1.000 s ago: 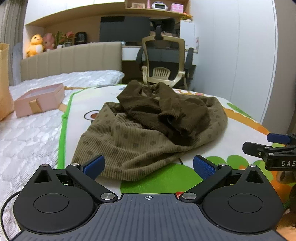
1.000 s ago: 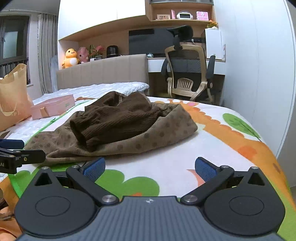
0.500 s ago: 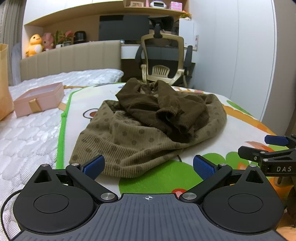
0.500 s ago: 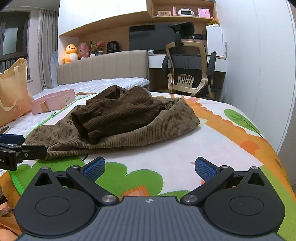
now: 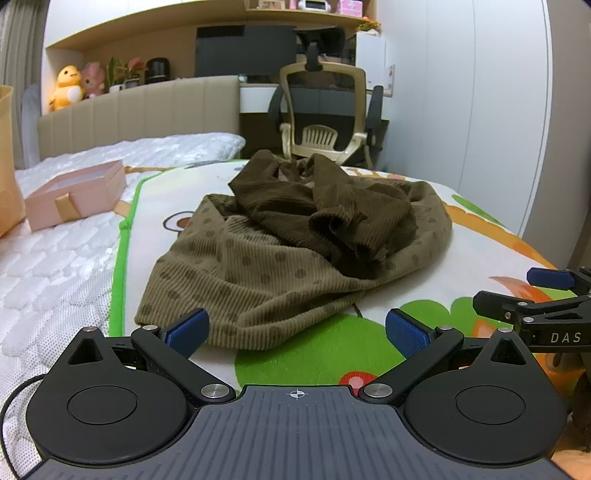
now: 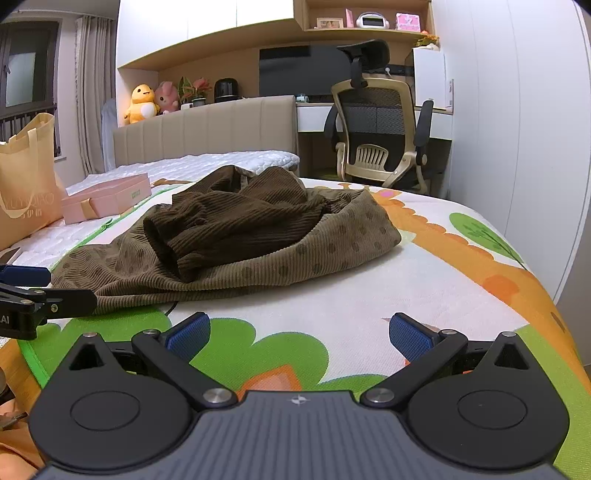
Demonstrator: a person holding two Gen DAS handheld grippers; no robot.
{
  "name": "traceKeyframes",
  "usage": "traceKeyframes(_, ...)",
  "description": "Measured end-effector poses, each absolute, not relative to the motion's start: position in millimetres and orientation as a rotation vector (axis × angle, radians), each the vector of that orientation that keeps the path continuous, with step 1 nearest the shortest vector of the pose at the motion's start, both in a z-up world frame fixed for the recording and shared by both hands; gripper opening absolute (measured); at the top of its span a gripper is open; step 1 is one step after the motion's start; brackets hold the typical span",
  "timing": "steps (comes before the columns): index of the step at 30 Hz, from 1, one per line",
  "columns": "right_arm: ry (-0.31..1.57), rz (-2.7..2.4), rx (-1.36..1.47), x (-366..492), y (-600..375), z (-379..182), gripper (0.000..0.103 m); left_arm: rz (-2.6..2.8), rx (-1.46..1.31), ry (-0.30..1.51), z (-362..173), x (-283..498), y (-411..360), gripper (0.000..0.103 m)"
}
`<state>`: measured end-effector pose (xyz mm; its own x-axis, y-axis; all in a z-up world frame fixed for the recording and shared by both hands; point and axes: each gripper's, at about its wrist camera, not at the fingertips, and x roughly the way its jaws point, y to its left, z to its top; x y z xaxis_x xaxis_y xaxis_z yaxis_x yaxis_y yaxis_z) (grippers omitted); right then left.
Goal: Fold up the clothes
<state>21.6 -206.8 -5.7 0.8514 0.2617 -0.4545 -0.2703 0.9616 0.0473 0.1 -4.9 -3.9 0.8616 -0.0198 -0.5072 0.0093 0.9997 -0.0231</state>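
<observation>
On the side of the right gripper, seen from the left wrist view, white capitals read "DAS"; the rest of the word is cut off by the frame edge. On the left gripper, seen from the right wrist view, only the white letters "AI" show at the frame edge. The tote bag carries pale printed capitals that appear mirrored, roughly "YUYUQIAO", with smaller characters beneath them too faint to read. The pink box has a small green label on its side, too small to read. The items on the shelf bear no legible print.
</observation>
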Motion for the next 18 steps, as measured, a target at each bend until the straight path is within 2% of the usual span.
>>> traceKeyframes(18,0.485,0.281,-0.013,22.2,-207.3,-7.6,0.103,-0.015,-0.02,0.547,-4.8,1.9,-5.0,0.103)
